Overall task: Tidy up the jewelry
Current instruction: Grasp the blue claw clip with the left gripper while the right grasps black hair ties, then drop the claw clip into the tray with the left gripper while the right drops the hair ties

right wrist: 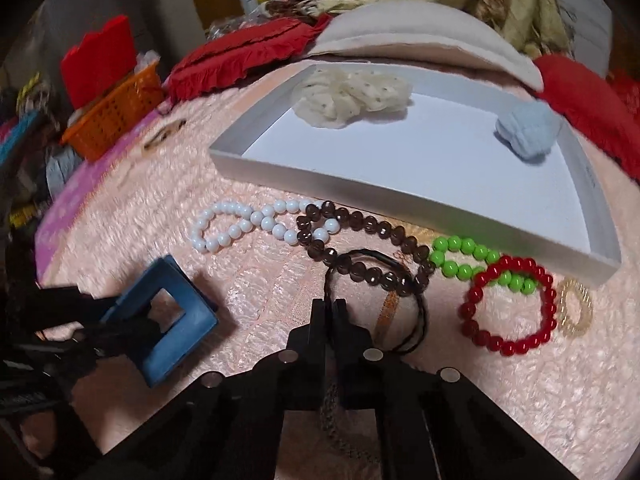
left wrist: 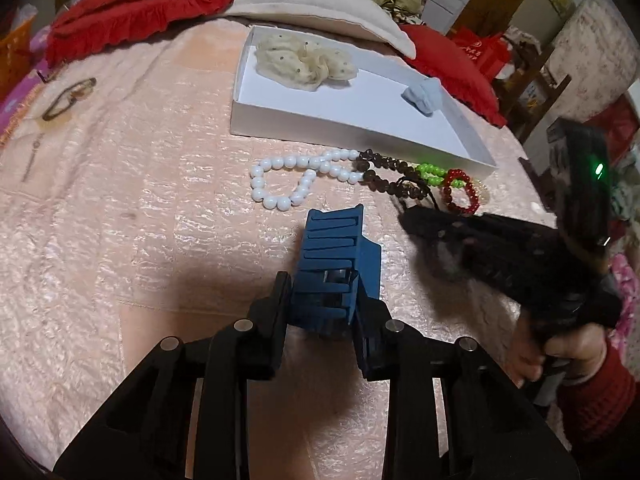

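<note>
The right gripper [right wrist: 329,307] has its jaws pressed together on the black cord hair tie [right wrist: 404,312], presumably to carry it to the white tray [right wrist: 404,194] beyond. The left gripper [left wrist: 320,280] pinches a blue hair claw [left wrist: 334,268], lifted clear of the beaded bracelets [right wrist: 360,248] ahead of both jaws.

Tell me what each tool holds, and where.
Left tool: blue hair claw, clamped across its body. Right tool: black cord, pinched at its near loop.

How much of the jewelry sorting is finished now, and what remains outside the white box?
Done: the cream scrunchie and blue scrunchie lie in the white box. In hand: the left hand-held gripper holds the blue hair clip; the right hand-held gripper pinches the black cord. Left: white, brown, green and red bead bracelets.
</note>
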A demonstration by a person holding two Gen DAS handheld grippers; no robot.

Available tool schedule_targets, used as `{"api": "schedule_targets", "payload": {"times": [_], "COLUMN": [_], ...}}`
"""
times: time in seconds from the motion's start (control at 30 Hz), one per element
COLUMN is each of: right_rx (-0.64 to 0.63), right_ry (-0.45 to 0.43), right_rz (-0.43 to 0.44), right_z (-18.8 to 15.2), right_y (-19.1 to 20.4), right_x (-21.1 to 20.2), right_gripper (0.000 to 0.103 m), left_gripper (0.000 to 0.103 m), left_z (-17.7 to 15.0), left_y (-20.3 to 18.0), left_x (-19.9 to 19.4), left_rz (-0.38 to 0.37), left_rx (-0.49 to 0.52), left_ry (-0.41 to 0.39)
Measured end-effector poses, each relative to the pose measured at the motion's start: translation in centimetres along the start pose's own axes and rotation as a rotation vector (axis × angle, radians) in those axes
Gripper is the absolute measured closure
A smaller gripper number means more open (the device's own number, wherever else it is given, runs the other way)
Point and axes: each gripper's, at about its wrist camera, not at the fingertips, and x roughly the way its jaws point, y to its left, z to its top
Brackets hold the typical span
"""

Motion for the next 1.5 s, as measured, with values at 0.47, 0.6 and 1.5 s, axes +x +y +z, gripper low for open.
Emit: {"api": "schedule_targets", "payload": {"times": [0.47,0.6,1.5], "right_rx": [0.206,0.215,0.343], "right_ry": [-0.159,-0.203,-0.024], "right_rz": [0.178,0.196,0.111], "right_z": [1.9,3.8,17.1], "right_y": [-3.2,-3.9,-10.9], "right_x": [-8.2,-10.2,4.2], "right_gripper": [0.1,0.1,0.1], "left_gripper": [0.076,0.076,0.075], "left_z": [1.3,3.3,15.8], "left_y": [-2.1,-1.9,0.7], "left_x": [-5.8,-6.5,6.2], "left_rz": [0.003,0.015,0.221], "left_rx": [0.01,0.0,0.018], "left_ry": [-0.109,-0.128,-0.036]}}
